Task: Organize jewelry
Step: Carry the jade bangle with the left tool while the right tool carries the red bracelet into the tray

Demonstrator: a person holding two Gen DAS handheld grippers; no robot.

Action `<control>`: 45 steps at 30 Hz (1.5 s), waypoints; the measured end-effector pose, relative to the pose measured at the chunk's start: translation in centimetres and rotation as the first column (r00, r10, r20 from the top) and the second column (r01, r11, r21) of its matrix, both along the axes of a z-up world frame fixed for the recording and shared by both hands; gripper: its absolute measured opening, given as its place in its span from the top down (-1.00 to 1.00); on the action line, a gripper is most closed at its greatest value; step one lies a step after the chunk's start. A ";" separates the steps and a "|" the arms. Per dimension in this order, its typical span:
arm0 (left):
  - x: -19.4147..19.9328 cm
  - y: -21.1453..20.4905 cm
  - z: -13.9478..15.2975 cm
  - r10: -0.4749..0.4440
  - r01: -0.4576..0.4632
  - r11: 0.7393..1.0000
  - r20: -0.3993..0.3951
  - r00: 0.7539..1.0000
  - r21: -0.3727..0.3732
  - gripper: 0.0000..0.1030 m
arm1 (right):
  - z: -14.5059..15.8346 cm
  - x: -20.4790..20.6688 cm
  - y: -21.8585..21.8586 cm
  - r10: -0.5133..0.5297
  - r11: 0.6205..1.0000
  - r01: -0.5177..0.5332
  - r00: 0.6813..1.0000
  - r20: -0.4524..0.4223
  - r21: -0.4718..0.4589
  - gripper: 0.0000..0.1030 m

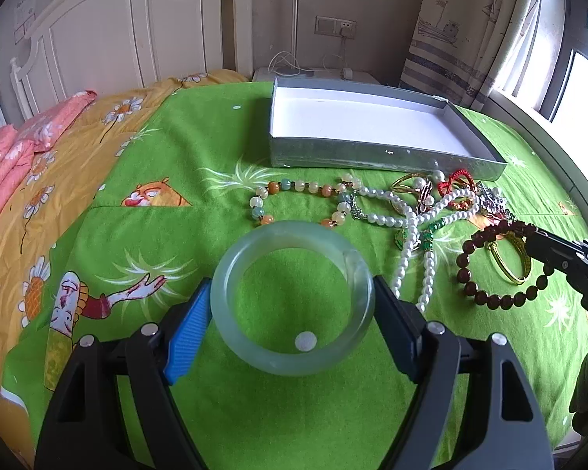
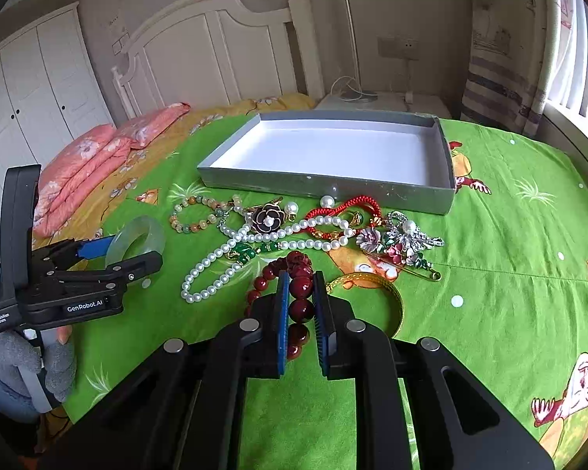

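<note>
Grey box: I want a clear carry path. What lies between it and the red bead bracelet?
Right wrist view: the jewelry pile, namely the pearl necklace and red cord, lies between the grey box and red bead bracelet.

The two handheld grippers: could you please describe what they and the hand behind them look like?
The left gripper and right gripper share black angular plastic frames, silver round fasteners and ribbed blue pads. The left body carries white GenRobot.AI lettering on an upright black block. The hand wears a grey knit glove.

Black left gripper (image 2: 137, 252) (blue pad, "GenRobot.AI" label), grey-gloved hand (image 2: 39, 368)
</note>
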State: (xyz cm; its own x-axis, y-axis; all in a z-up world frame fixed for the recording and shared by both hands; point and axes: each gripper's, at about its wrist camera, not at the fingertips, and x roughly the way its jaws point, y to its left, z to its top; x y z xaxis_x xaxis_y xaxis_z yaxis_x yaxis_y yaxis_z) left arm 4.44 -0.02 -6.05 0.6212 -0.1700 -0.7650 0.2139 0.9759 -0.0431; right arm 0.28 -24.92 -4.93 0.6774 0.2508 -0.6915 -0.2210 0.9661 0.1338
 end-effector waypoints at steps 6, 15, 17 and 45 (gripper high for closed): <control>0.1 -0.4 1.1 -0.016 0.017 1.000 0.019 1.000 -0.002 -0.52 | 1.2 0.0 -0.2 -0.004 1.000 0.004 1.000 0.024 0.010 0.69; 1.6 -1.6 2.4 -0.064 0.063 0.998 0.039 0.997 0.018 -0.52 | 3.7 1.2 -1.0 -0.008 1.000 0.009 0.997 0.079 -0.010 0.69; 2.3 -2.1 2.7 -0.080 0.079 0.997 0.043 0.996 0.026 -0.52 | 4.5 1.9 -1.3 -0.009 1.000 0.011 0.995 0.096 -0.020 0.69; 21.7 -9.4 4.0 -0.189 0.190 0.981 -0.018 0.982 0.045 -0.52 | 5.3 22.0 -2.5 -0.010 1.000 0.010 1.000 -0.018 0.006 0.69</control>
State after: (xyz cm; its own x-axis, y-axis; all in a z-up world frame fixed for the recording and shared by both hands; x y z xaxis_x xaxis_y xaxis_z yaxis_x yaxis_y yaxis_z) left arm 26.12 -9.46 -2.08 0.5705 -0.2476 -0.7830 0.3951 0.9186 -0.0026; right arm 22.28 -27.47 0.35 0.6671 0.2485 -0.7022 -0.2090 0.9673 0.1438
